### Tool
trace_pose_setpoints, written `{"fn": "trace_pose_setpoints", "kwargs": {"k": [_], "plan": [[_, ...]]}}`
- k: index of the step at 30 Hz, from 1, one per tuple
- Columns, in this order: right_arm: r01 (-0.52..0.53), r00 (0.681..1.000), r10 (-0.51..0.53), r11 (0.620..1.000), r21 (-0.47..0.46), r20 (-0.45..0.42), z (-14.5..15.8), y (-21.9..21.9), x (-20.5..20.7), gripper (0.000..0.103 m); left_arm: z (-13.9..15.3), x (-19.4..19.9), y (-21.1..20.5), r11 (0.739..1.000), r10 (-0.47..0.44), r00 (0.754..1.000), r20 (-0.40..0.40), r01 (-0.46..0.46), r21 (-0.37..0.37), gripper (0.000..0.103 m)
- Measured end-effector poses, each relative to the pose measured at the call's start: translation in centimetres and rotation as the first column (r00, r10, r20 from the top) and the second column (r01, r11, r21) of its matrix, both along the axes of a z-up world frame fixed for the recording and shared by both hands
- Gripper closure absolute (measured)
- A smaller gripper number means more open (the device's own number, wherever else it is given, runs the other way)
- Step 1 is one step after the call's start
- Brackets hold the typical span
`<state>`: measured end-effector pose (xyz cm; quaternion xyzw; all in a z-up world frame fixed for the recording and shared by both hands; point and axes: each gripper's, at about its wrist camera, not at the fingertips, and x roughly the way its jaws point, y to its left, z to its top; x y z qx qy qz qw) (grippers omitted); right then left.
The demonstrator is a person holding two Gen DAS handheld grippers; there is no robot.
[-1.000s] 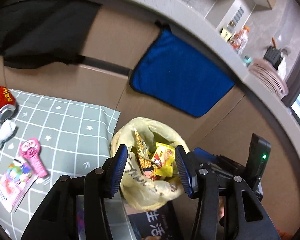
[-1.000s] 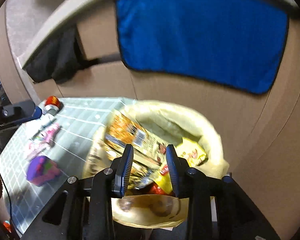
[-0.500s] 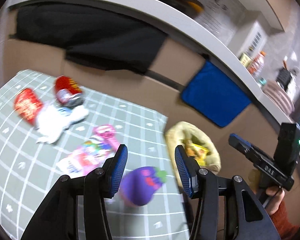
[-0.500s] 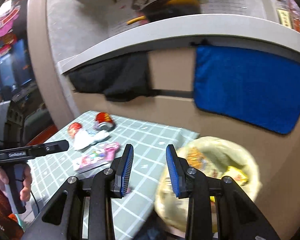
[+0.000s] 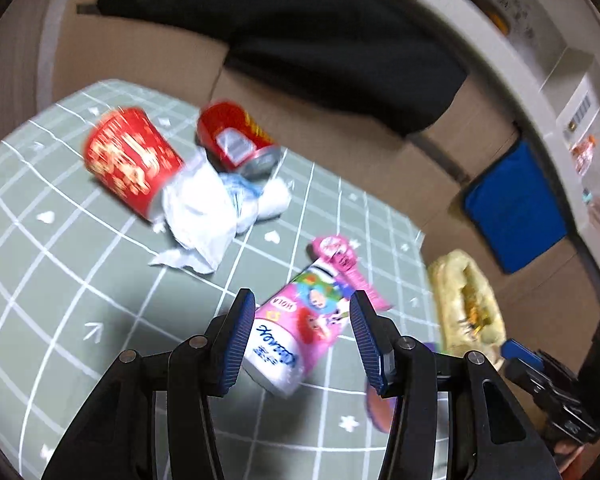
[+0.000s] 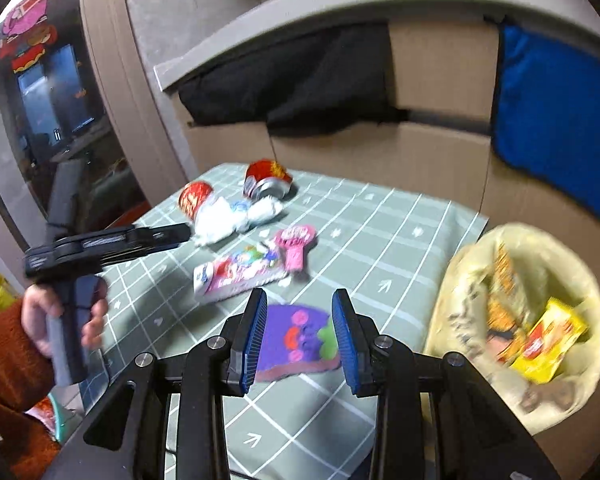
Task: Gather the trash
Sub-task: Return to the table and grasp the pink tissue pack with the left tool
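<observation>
Dim, soft indoor light, no hard glare. Heavy motion blur on the red cup (image 5: 130, 160), can (image 5: 236, 138) and white tissue (image 5: 204, 208) toward 10 o'clock; likewise on the trash bag (image 6: 516, 320) at 3 o'clock. Strong fisheye bending and dark vignetting at every corner. Faint shadows under the pink wrapper (image 5: 300, 320) and purple wrapper (image 6: 300, 340).

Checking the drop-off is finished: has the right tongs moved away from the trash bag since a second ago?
Yes. The right tongs swung left off the trash bag, now over the purple wrapper.
</observation>
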<state>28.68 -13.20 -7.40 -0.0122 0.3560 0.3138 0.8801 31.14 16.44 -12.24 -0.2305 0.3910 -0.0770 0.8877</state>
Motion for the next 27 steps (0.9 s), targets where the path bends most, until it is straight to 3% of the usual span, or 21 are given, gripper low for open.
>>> {"fn": "trace_pose_setpoints", "kwargs": {"k": [6,14,22,27], "plan": [[0.0,0.999,-0.001,1.0,-0.011,-0.042,-1.4,-0.7,-0.3,0.071,-2.9,2.2,-1.6,0.994,-0.074,0.992,-0.105,0.082,0.075,0.053],[0.002,0.992,-0.002,1.0,0.001,-0.128,-3.7,-1.4,-0.3,0.071,-2.8,0.5,-4.3,0.984,-0.095,0.986,-0.141,0.114,0.134,0.053],[0.01,0.968,0.0,0.999,0.038,-0.25,-5.8,-0.8,0.7,0.071,-2.5,-3.0,-5.3,0.983,-0.134,0.975,-0.177,0.153,0.103,0.061],[0.082,0.952,-0.06,0.995,0.062,-0.301,-6.7,0.0,2.6,0.068,-2.4,-4.9,-5.7,0.98,-0.16,0.971,-0.178,0.178,0.092,0.062]]}}
